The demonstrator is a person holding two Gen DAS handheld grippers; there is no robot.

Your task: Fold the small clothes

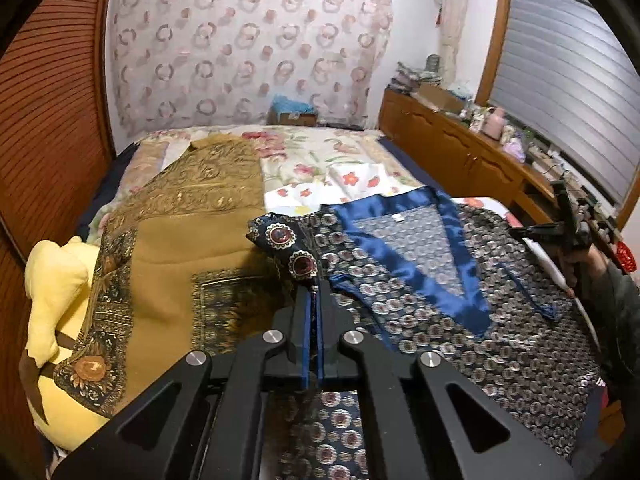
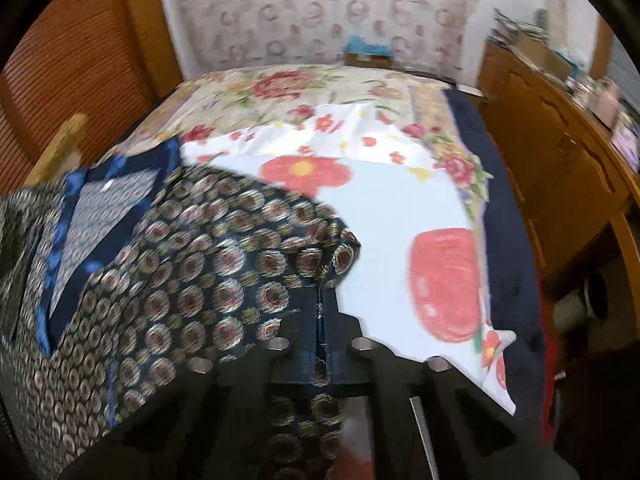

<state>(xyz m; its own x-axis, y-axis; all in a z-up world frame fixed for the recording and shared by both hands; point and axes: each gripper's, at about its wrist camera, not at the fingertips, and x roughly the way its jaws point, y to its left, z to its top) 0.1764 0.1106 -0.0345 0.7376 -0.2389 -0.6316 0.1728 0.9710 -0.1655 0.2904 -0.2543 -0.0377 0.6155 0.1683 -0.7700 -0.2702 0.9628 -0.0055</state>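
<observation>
Left tongs (image 1: 316, 292) are clamped on the near left edge of the patterned shirt (image 1: 460, 308), spread on the bed (image 1: 320, 152). Right tongs (image 2: 322, 292), blurred, seem clamped on its right sleeve. Folding is starting; next, carry both edges over the middle. Both hands tilt downward.

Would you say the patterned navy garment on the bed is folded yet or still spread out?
Mostly spread: the navy garment lies open, blue collar showing, with only its edges pinched by the left gripper and right gripper.
</observation>
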